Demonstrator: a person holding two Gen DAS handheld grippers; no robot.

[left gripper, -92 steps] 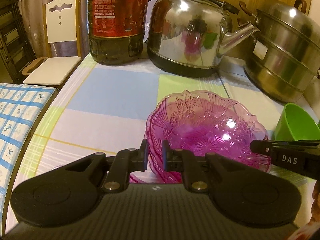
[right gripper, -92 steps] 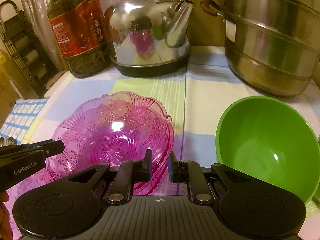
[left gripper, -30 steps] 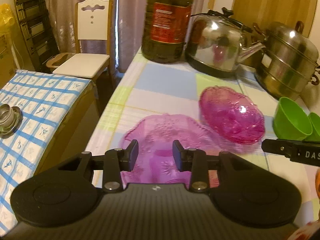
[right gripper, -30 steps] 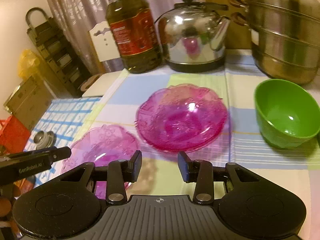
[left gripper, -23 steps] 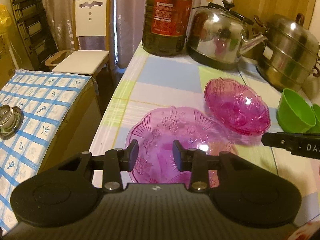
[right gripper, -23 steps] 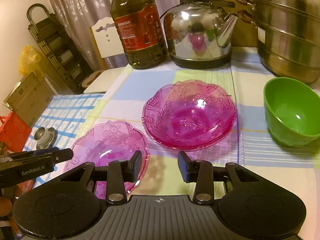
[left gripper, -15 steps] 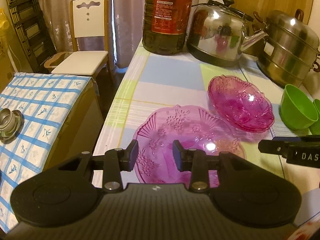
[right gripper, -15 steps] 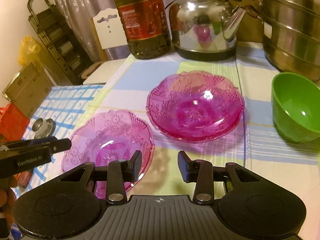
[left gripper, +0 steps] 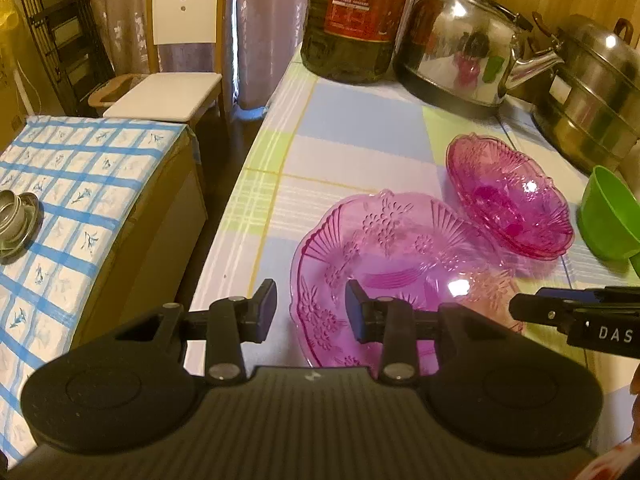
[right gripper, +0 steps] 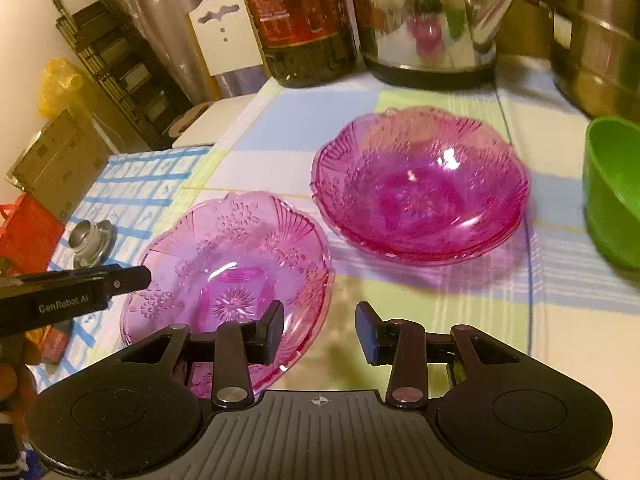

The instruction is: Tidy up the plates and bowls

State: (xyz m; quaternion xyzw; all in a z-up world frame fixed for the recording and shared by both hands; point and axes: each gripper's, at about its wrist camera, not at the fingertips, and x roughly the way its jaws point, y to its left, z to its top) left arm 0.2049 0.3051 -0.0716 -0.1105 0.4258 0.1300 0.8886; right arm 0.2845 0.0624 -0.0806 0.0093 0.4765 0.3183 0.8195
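Because the pale pink plate (right gripper: 228, 264) lies at the bench (left gripper: 360, 120) edge, a nudge from either half-open, empty claw, left (left gripper: 311, 310) or right (right gripper: 320, 330), could tip it off. At one o'clock: one deeper pink bowl stack (right gripper: 420, 196), layers uncountable. At three o'clock: one green bowl (right gripper: 612, 188), perhaps two.

"DAS" in white letters on the black right tongs (left gripper: 576, 322), seen at the right edge of the left wrist view; the word runs off frame. "GenRobot.AI" in white on the black left tongs (right gripper: 76, 290), seen in the right wrist view. Oil bottle (left gripper: 356, 20) at the table's far edge has a red label with white print, too small to read.
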